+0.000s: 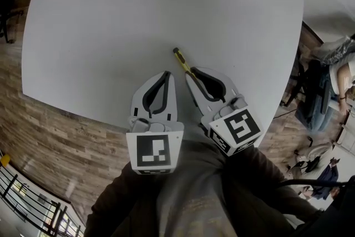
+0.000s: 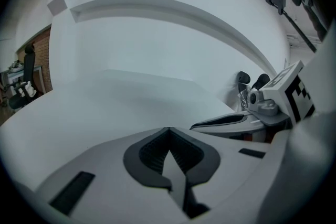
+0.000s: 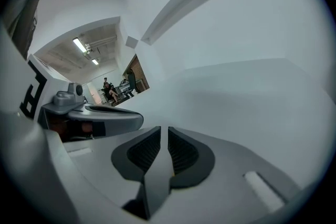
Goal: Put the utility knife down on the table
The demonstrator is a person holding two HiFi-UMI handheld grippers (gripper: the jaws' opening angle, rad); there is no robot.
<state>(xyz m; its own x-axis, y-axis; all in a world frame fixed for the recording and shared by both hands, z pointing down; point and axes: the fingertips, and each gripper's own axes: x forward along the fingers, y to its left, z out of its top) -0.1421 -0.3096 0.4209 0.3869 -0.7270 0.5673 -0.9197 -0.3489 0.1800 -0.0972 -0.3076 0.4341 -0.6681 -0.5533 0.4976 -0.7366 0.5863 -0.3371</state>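
1. A slim yellow-and-black utility knife (image 1: 181,60) lies on the round white worktop (image 1: 138,8), near the edge closest to the person. It is angled away to the left.
2. In the head view, the knife's near end meets the tips of the right gripper (image 1: 193,72). Whether the two touch cannot be told from that view.
3. The right gripper's own view shows its ribbed dark pads (image 3: 181,152) parted by a narrow slit. Only the pale worktop shows through the slit, and the gripper (image 3: 164,128) has hold of nothing.
4. The knife's body cannot be made out in the right gripper view.
5. The left gripper (image 1: 166,72) hangs just beside the right one over the same edge of the worktop. Its jaws are closed tip to tip, as its own view (image 2: 168,128) shows, and there is nothing between them.
6. Each gripper shows in the other's view: the right gripper at the right of the left gripper view, the left gripper at the left of the right gripper view.
7. Black-and-white marker cubes sit at the rear of the left gripper (image 1: 155,152) and the right gripper (image 1: 237,129), above the person's dark sleeves (image 1: 188,197).
8. Brown wood-plank flooring (image 1: 55,141) surrounds the worktop, and seated people (image 3: 112,93) are visible far back in the room.
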